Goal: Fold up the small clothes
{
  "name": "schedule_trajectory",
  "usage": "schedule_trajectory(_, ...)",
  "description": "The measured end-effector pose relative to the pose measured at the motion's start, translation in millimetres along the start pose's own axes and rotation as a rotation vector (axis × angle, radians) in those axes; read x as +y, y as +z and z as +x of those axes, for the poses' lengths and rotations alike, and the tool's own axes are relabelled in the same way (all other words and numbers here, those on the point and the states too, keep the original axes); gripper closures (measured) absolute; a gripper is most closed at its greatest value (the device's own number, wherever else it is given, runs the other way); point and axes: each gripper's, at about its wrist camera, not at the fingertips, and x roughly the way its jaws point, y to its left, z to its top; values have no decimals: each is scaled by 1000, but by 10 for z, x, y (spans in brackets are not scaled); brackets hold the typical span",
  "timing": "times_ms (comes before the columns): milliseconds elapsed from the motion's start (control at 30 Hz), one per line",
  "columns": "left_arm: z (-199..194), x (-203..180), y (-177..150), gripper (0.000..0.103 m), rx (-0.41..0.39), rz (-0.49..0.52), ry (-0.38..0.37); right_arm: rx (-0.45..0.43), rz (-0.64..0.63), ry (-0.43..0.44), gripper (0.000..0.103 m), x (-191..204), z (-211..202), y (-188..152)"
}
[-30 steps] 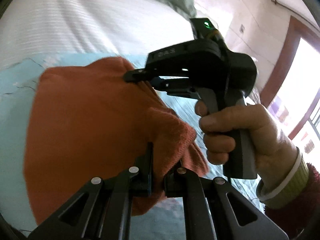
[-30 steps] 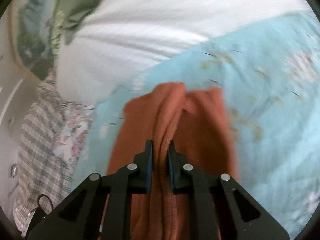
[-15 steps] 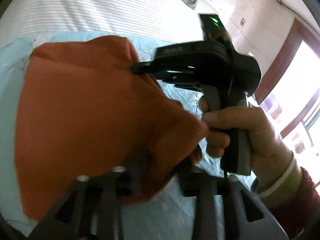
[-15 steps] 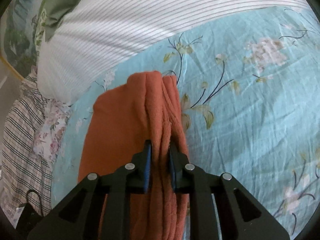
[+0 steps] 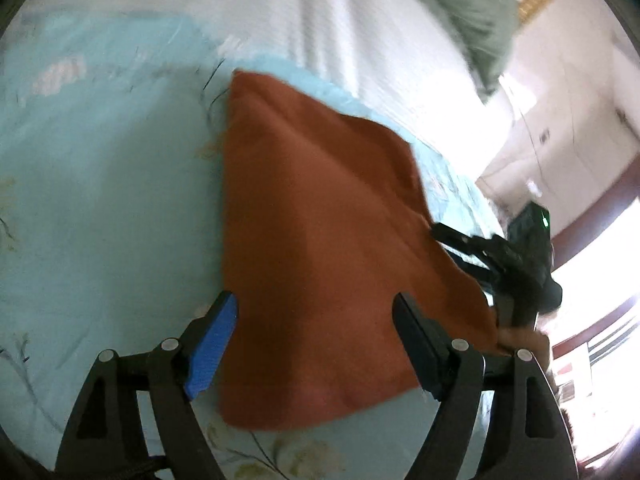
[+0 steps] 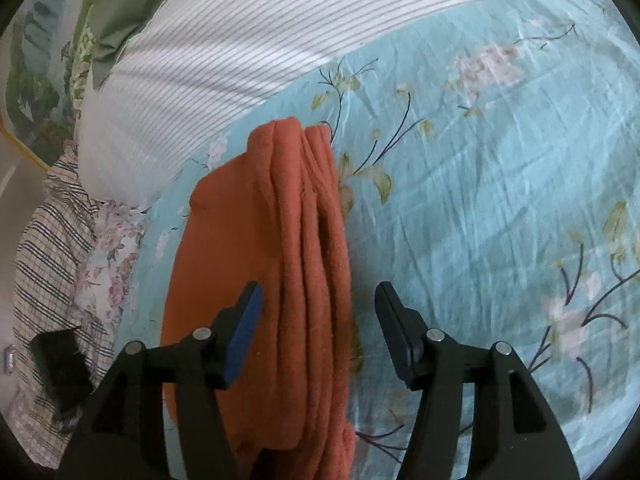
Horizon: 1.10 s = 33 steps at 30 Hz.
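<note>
1 orange garment (image 6: pixel 256 280) folded on bedsheet (image 6: pixel 480 200); 2 grippers, L (image 5: pixel 316 344) & R (image 6: pixel 318 328), both jaws apart, empty.

My left gripper (image 5: pixel 316 344) and right gripper (image 6: pixel 318 328): matte black linkage fingers, silver pivot screws, blue pads (image 5: pixel 210 350). Right unit's black housing shows a green LED (image 5: pixel 545 222).

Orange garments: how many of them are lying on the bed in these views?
1. The orange garment lies folded on the floral sheet, below the striped pillow, between both grippers' open jaws. Others may lie outside the views.
</note>
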Motion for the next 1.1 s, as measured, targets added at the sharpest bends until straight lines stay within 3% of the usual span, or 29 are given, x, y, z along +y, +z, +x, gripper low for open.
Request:
schedule_trajectory(233,494,375,161,23,71,-112,-53,19,-10,-6,43,6,150,84)
schedule_trajectory(400,656,323,275,27,74,-61,-41,57,-17,10,43,19,303,70)
schedule_trajectory(500,789,338,315,50,79,-40,-38,75,-34,13,48,71,377,59)
schedule_trajectory(533,811,317,328,58,83,-44,-44,86,-57,2,61,120,405,44)
schedule_trajectory(567,790,343,324,68,81,-51,-64,92,-69,1,66,159,422,37)
schedule_trajectory(633,696,327,292,73,65,-38,-81,86,-93,6,77,258,396,6)
schedule_trajectory(700,510,280,244,75,48,-22,-83,75,-109,21,79,373,342,-37)
schedule_trajectory(867,-209,263,34,76,0,24,-45,88,-121,123,80,739,376,-319)
schedule_trajectory(1100,-1272,686,-369,76,-51,9,54,167,-141,298,80,1418,789,-926)
